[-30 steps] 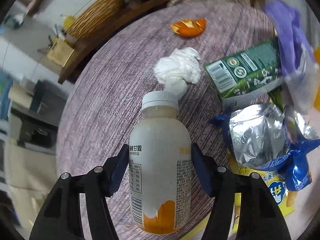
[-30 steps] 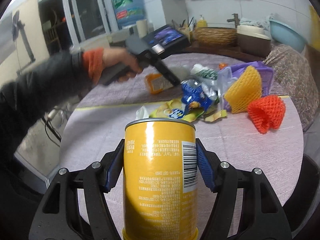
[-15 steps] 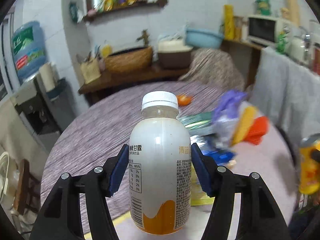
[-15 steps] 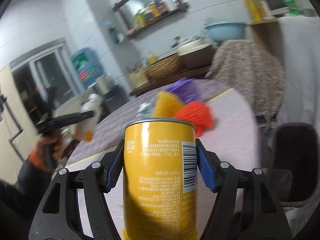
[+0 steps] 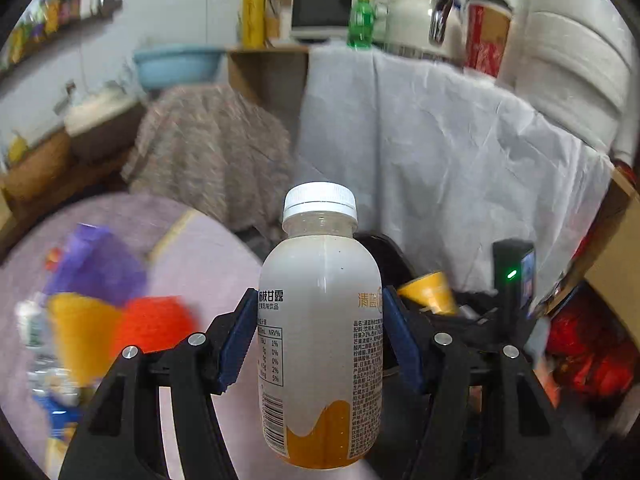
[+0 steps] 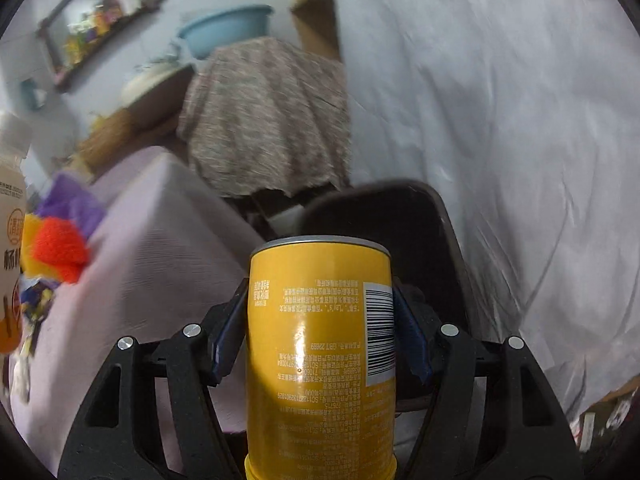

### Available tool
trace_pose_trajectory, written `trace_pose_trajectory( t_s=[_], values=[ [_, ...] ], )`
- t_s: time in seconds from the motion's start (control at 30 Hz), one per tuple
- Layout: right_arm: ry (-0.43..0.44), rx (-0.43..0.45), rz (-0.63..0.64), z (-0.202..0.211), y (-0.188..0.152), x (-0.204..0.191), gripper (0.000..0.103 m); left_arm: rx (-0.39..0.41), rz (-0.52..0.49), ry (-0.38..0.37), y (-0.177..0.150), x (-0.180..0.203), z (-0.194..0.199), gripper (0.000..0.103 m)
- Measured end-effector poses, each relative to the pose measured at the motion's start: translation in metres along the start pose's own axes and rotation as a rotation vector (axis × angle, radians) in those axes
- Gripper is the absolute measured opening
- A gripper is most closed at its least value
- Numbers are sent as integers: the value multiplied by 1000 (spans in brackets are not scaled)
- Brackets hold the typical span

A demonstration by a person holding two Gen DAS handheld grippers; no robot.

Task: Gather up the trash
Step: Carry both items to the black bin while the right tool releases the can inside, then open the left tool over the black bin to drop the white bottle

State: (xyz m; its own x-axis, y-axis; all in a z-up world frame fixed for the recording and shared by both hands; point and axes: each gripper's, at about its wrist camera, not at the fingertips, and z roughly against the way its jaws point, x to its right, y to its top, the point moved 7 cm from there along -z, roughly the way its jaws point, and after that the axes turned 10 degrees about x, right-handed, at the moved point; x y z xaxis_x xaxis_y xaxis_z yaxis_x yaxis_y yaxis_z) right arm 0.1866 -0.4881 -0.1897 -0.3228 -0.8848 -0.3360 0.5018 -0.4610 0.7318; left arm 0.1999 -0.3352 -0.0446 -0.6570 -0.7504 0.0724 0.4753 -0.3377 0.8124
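Observation:
My left gripper (image 5: 320, 328) is shut on a white plastic bottle (image 5: 320, 352) with a white cap and an orange base, held upright past the table's edge. My right gripper (image 6: 320, 336) is shut on a yellow can (image 6: 316, 360) with a barcode, held upright over a dark chair (image 6: 384, 216). The can (image 5: 430, 292) and the right gripper show low right in the left wrist view. The bottle (image 6: 10, 240) shows at the left edge of the right wrist view.
The round purple table (image 6: 160, 248) lies to the left with blurred trash: red foam net (image 6: 60, 248), yellow net (image 5: 76, 328), purple bag (image 5: 96, 264). A white sheet (image 5: 440, 160) hangs ahead. A red bag (image 5: 588, 360) sits low right.
Both grippers have swung right, away from the table's trash toward the dark chair and the white sheet. Each still holds its item.

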Motion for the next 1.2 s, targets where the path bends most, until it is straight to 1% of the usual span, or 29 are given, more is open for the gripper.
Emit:
trace_pose_trajectory(
  t_s=[0.03, 0.07, 0.13, 0.17, 0.2, 0.23, 0.27, 0.3, 0.37, 0.4, 0.47, 0.5, 0.53, 0.63, 0.67, 0.7, 0.77, 0.8, 0.83, 0.87, 0.9, 0.97, 1.03, 1.1, 1.13, 1.2],
  values=[
    [-4, -25, -3, -11, -4, 4, 67, -17, 12, -13, 2, 10, -15, 61],
    [-23, -48, -7, -25, -6, 9, 67, -20, -12, -4, 8, 26, -34, 61],
    [-62, -108, -15, -51, -11, 16, 67, -15, -75, 59, 15, 40, -58, 62],
    [-86, -125, -24, -60, -16, 23, 67, -14, -67, 82, 17, 40, -71, 61],
    [-121, -133, -47, -63, -21, 32, 68, -16, -63, 81, 17, 40, -81, 61],
    [-134, -152, -88, -70, -26, 38, 73, -25, -71, 89, 17, 37, -91, 62],
    [-93, -189, -139, -79, -29, 42, 73, -52, -63, 117, 14, 30, -103, 61],
    [-87, -196, -168, -83, -29, 47, 73, -88, -51, 132, 10, 24, -113, 61],
    [-101, -148, -161, -78, -20, 54, 74, -135, -6, 104, 2, 18, -127, 61],
    [-104, -141, -148, -76, -19, 57, 74, -146, 18, 95, -3, 16, -130, 61],
    [-96, -91, -163, -61, -12, 60, 74, -183, 19, 91, -12, 20, -148, 61],
    [-88, -65, -156, -54, -8, 60, 74, -196, 15, 96, -17, 23, -155, 61],
    [-101, -46, -135, -46, -5, 61, 74, -215, 17, 93, -22, 28, -164, 61],
    [-160, 32, -69, -19, 1, 64, 75, -277, 16, 56, -37, 47, -188, 62],
    [-192, 61, -55, -9, 1, 70, 77, -300, -1, 66, -43, 50, -194, 62],
    [-213, 84, -46, 0, 2, 73, 80, -321, -24, 78, -49, 55, -201, 62],
    [-276, 128, -28, 18, 5, 80, 83, -373, -51, 94, -62, 61, -213, 62],
    [-305, 146, -15, 26, 7, 83, 86, -400, -54, 101, -67, 62, -217, 65],
    [-320, 157, -7, 32, 8, 86, 89, -423, -57, 104, -68, 62, -217, 67],
    [-323, 157, -12, 35, 8, 88, 89, -422, -56, 101, -67, 62, -214, 71],
    [-323, 158, -26, 39, 8, 90, 89, -407, -52, 96, -62, 62, -208, 77],
    [-299, 175, -50, 47, 10, 91, 89, -357, -48, 92, -52, 62, -194, 87],
    [-290, 182, -51, 54, 13, 88, 90, -307, -55, 99, -41, 61, -174, 87],
    [-251, 193, -54, 60, 14, 78, 90, -253, -78, 103, -31, 60, -142, 89],
    [-236, 203, -56, 68, 11, 77, 90, -217, -98, 99, -25, 59, -120, 89],
    [-179, 213, -37, 74, 14, 59, 90, -148, -128, 97, -17, 54, -85, 96]
  ],
)
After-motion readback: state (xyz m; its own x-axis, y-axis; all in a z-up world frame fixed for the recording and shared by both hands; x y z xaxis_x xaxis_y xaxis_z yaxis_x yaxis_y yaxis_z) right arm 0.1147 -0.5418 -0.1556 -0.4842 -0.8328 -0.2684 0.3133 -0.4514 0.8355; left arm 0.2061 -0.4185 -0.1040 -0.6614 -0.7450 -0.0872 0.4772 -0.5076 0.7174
